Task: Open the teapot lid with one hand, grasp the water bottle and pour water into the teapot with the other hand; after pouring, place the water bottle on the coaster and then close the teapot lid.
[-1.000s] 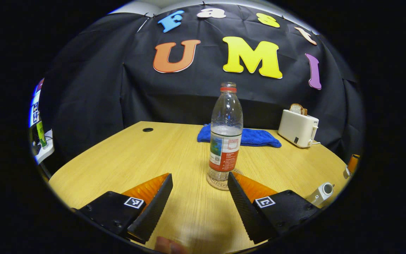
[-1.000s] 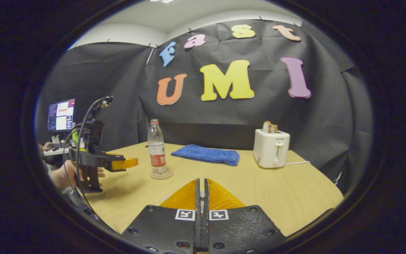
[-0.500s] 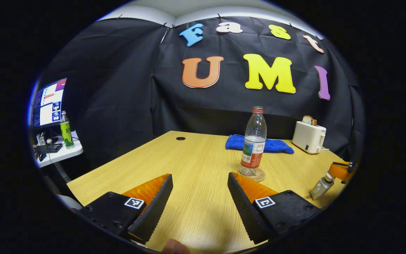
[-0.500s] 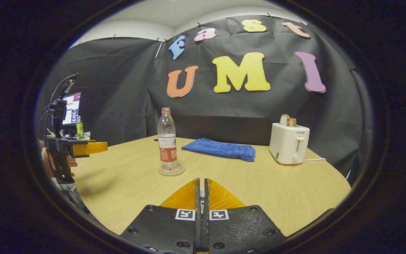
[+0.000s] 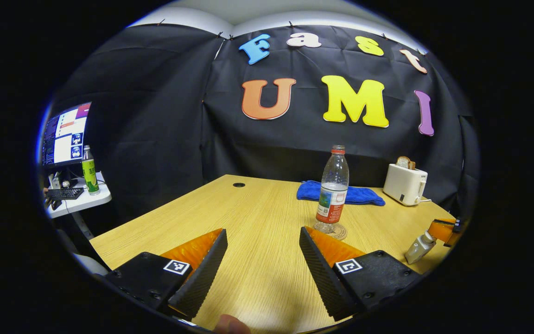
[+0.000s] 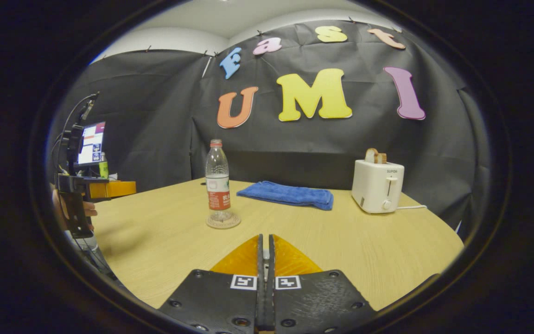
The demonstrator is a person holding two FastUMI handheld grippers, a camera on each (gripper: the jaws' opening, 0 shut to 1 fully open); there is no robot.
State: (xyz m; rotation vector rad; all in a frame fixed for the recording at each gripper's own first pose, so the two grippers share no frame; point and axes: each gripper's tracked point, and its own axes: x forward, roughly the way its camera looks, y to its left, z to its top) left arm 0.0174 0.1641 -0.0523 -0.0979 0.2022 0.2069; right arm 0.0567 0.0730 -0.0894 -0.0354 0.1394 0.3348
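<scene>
Water bottle first: the clear plastic water bottle with a red cap ring and a red and white label (image 5: 333, 190) stands upright on a small round woven coaster (image 5: 338, 231), near the middle of the pale wooden table (image 5: 257, 218), a little to the right in the left gripper view. I cannot find a teapot anywhere in these pictures, so I cannot say if its lid is on.

The left gripper (image 5: 263, 253) has its fingers spread wide and holds nothing. It sits near the front edge, well apart from the bottle. The right gripper (image 6: 265, 260) has its fingers pressed together with nothing between them.

To do well now, I think both grippers should come away gently and low, so the tall bottle does not get bumped (it looks light and tippy, only part full).

Far back lies a soft, fuzzy blue folded cloth (image 6: 288, 194). To its right stands a smooth, boxy white toaster with bread in it (image 6: 377, 185). The table has fine straight wood lines and looks slippery.
</scene>
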